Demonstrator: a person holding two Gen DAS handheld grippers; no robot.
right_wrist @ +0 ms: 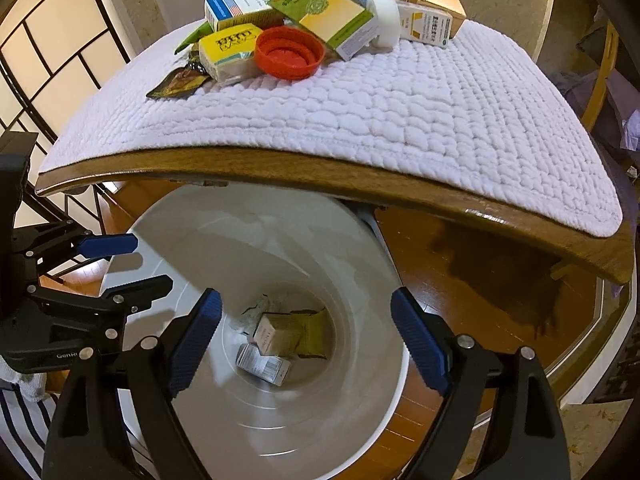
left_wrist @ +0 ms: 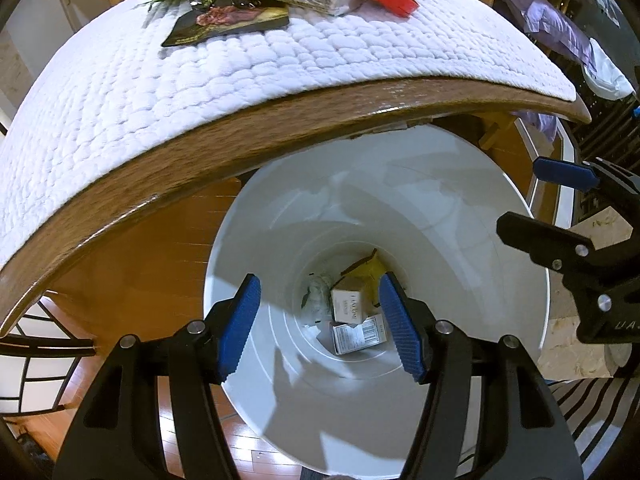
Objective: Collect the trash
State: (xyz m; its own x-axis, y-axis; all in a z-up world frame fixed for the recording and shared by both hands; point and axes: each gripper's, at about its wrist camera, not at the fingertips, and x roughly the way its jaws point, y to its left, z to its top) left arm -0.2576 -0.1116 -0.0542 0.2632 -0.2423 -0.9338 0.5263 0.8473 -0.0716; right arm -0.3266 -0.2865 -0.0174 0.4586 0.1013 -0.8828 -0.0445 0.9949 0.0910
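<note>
1. I have both claws hanging over the mouth of the white bin (left_wrist: 440, 208), which stands on the floor tucked just under the near edge of the wooden table (left_wrist: 240, 136), so anything let go here falls straight in.
2. The left gripper (left_wrist: 320, 326) stands partly open with nothing between its blue pads; through the gap I see only the bottom of the bin.
3. The right gripper (right_wrist: 306, 344) is spread wider and is equally empty, touching nothing.
4. At the bottom of the bin lie two small cartons (right_wrist: 266, 364) and something yellow and crumpled beside them (a wrapper, I think, though the depth and shadow make it hard to be sure).
5. The trash left to collect sits in a heap at the far side of the table on the white quilted mat (right_wrist: 400, 120): a red lid (right_wrist: 289, 53), a yellow packet (right_wrist: 230, 50), a dark pouch (right_wrist: 176, 82), a green and yellow box (right_wrist: 328, 14) and several other cartons.
6. My judgement: both claws are free, so the next reach goes up and far across the mat to that heap.
</note>
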